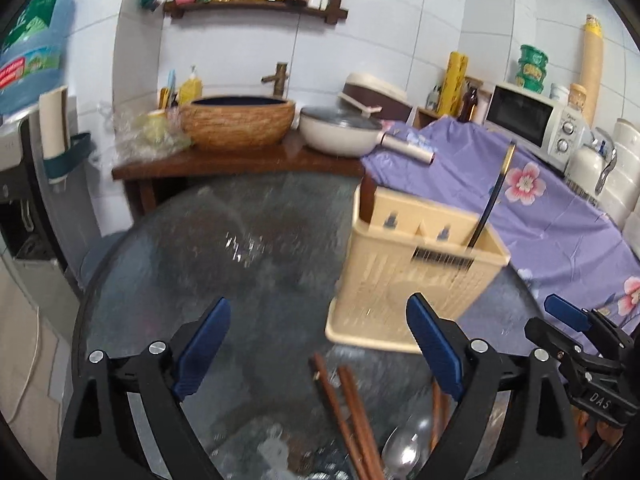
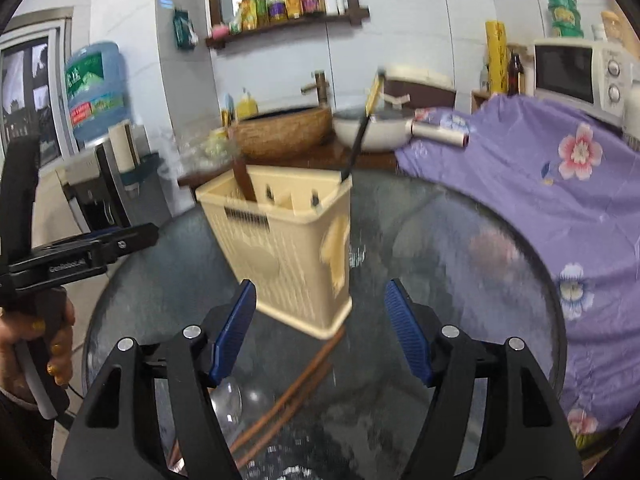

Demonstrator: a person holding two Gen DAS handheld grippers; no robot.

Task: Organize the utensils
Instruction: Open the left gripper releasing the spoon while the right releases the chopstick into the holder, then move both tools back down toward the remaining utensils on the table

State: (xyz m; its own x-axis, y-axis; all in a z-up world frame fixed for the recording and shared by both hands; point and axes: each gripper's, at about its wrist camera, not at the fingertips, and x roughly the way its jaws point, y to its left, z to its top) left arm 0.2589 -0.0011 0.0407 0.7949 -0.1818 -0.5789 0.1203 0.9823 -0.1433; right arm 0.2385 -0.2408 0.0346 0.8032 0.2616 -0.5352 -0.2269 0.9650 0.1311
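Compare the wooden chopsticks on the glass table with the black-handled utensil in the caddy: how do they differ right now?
The wooden chopsticks lie flat on the glass table, outside the beige caddy; the black-handled utensil stands tilted inside it, at one end. The chopsticks are plain reddish-brown and come as a pair; the utensil is single, black with a yellowish top. Both are long and slim, and neither is held.

White tiled wall (image 1: 360, 60), wooden shelf (image 1: 256, 6)

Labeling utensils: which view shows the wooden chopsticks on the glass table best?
Right wrist view: the brown wooden chopsticks lie along most of their length, from the beige plastic utensil caddy toward the camera. Left wrist view shows only a shorter stretch, cut off at the bottom edge.
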